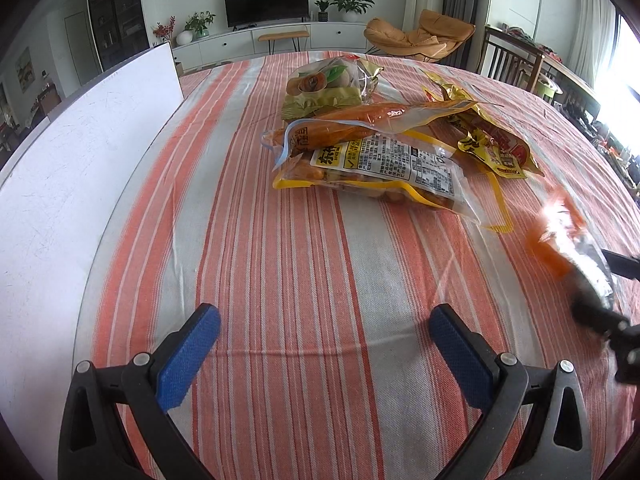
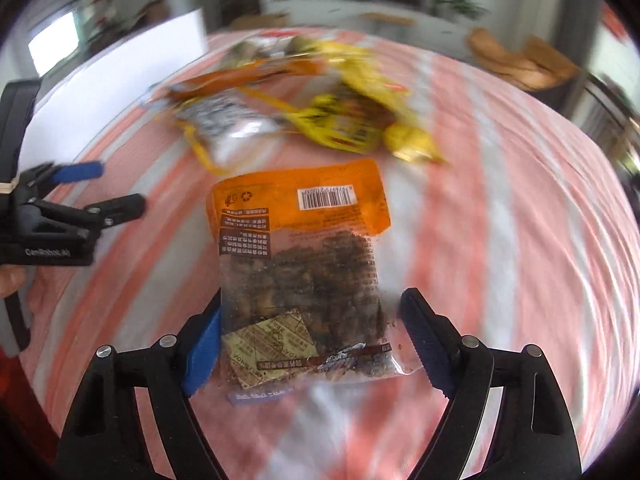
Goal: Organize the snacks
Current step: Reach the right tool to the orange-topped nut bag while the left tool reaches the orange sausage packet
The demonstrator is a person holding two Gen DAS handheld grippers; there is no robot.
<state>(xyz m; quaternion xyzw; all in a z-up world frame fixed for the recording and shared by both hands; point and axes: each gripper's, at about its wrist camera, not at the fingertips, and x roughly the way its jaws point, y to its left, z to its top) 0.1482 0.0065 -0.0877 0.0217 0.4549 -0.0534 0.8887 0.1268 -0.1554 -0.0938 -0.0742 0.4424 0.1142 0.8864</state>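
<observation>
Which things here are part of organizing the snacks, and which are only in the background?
Part of the job:
- orange-topped snack bag between the right gripper fingers
- yellow-edged snack bag
- long orange packet
- green snack bag
- gold and yellow bag
- left gripper, open, holding nothing

Only lying about:
- white board
- television
- tan lounge chair
- potted plants

**Right wrist view — orange packet between jaws**

Right gripper [image 2: 312, 328] straddles orange-topped snack packet [image 2: 300, 248]; left pad touches its edge, right pad stands clear. Blurred snack pile [image 2: 296, 100] beyond on striped cloth [image 2: 500, 240]. Left gripper [image 2: 108, 188] at frame left — open.
</observation>
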